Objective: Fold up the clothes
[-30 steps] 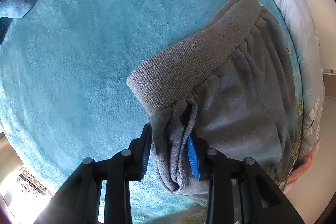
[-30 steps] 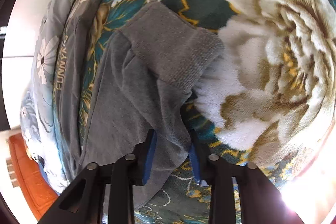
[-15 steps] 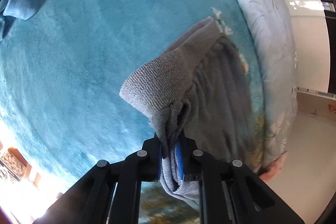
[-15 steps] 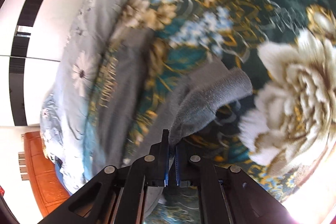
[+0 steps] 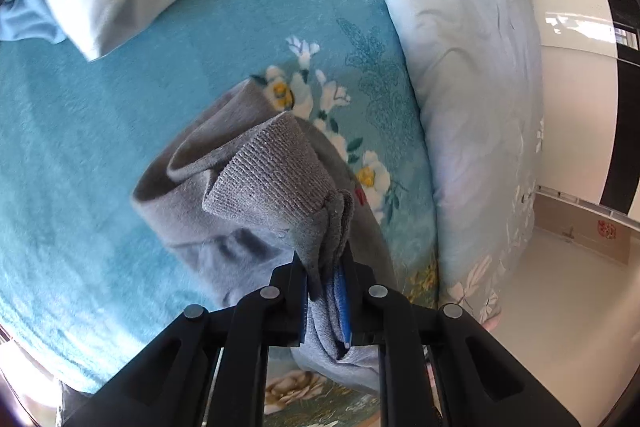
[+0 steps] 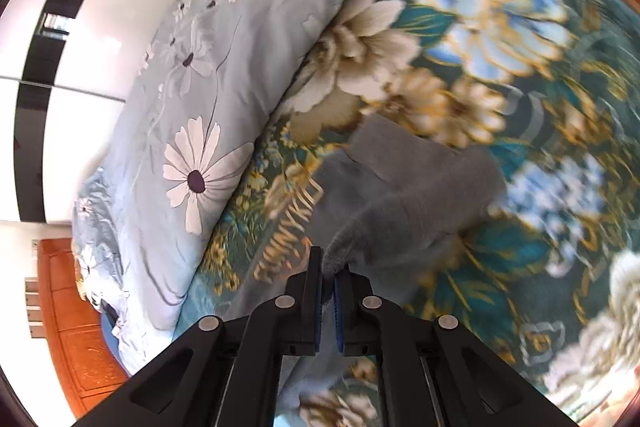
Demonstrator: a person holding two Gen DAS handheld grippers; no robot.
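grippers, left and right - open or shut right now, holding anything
Left gripper: shut on the grey sweatpants, by the ribbed waistband.
Right gripper: shut on the grey sweatpants, at another edge.

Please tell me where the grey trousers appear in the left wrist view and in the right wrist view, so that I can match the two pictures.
Left wrist view: the grey trousers fill the lower centre, ribbed waistband bunched, pinched in the left gripper.
Right wrist view: they lie centre to lower centre, blurred, pinched in the right gripper.
Shared landmark: the pale blue daisy-print quilt, at the right edge in the left view and on the left in the right view.
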